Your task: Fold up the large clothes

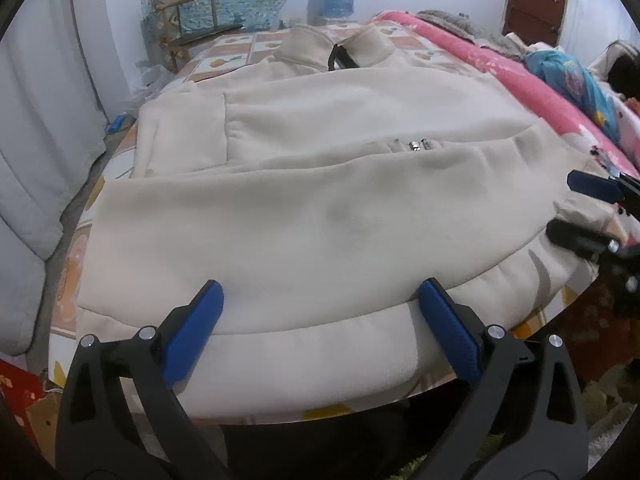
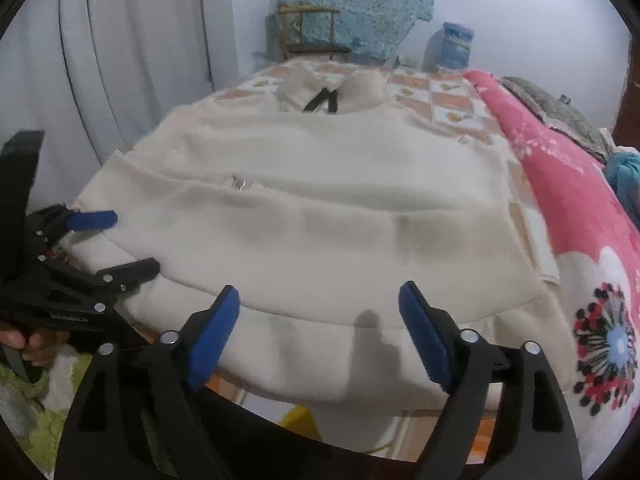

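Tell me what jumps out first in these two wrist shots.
A big cream fleece jacket fills both views, spread on the table with its sleeves folded across the front and its collar at the far end. Both hand-held grippers hang open over its near hem, nothing between their blue pads: the left hand-held gripper and, beside it, the right hand-held gripper. A bright pink floral blanket runs along the right side.

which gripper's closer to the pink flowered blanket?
Right. The right gripper hangs open over the jacket's hem on the side beside the pink blanket. The left gripper is open at the hem's far side.
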Action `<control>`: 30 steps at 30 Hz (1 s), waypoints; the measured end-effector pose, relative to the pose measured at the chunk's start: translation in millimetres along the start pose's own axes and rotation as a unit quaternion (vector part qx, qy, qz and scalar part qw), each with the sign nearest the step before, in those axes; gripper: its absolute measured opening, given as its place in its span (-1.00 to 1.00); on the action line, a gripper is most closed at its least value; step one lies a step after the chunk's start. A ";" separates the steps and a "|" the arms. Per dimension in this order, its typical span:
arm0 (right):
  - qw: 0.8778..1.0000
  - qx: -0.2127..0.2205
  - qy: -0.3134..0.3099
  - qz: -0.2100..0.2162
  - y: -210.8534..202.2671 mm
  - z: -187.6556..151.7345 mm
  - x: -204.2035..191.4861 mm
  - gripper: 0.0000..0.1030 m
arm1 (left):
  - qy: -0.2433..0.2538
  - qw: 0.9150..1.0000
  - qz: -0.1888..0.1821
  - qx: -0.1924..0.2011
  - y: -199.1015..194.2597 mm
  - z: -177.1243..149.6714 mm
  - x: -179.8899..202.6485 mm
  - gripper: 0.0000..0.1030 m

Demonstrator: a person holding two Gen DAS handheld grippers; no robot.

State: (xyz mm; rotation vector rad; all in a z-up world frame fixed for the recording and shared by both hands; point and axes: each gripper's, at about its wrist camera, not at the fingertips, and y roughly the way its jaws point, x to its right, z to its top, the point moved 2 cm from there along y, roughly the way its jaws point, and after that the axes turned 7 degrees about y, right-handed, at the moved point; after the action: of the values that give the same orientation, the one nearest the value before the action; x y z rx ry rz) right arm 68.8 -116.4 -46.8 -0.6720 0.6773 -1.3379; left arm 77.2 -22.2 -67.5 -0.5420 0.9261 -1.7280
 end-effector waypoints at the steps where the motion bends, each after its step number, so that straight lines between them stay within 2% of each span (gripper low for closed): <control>1: 1.000 -0.022 -0.002 -0.014 13.0 -3.6 -0.3 0.58 | 0.000 1.000 0.004 -0.003 0.3 1.8 -2.2 0.87; 2: 0.999 -0.036 -0.003 -0.022 22.4 -6.4 0.1 0.62 | 0.000 1.000 0.007 -0.008 1.5 3.0 -1.2 0.87; 5: 0.999 -0.027 -0.018 -0.029 18.3 -1.1 -3.1 0.64 | -0.006 1.000 0.012 -0.021 -0.3 1.4 -5.7 0.87; 10: 1.000 0.006 0.004 -0.023 0.4 11.9 3.7 0.64 | -0.016 0.999 0.018 -0.033 -0.4 1.6 -6.0 0.87; 13: 0.998 -0.017 0.021 -0.052 16.4 8.5 15.2 0.65 | -0.019 0.999 0.021 -0.036 -0.4 1.0 -6.3 0.87; 14: 0.997 -0.033 0.031 -0.055 25.4 6.4 20.2 0.76 | -0.020 0.999 0.021 -0.038 -0.3 1.2 -6.3 0.87; 17: 0.997 -0.039 0.064 -0.035 28.9 7.3 29.1 0.81 | -0.020 0.999 0.024 -0.042 0.0 1.5 -6.0 0.87; 21: 0.996 -0.051 0.058 -0.040 31.2 8.7 27.4 0.87 | -0.023 0.998 0.025 -0.046 0.7 2.0 -6.1 0.87; 30: 0.995 -0.068 0.059 -0.040 33.1 10.6 27.6 0.87 | -0.026 0.998 0.028 -0.052 1.5 3.1 -5.0 0.87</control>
State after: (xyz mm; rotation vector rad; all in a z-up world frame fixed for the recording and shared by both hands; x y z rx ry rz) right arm 100.8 -139.7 -67.0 -0.7402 0.8509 -1.4230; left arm 82.1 -18.7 -66.5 -0.6198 0.9889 -1.6145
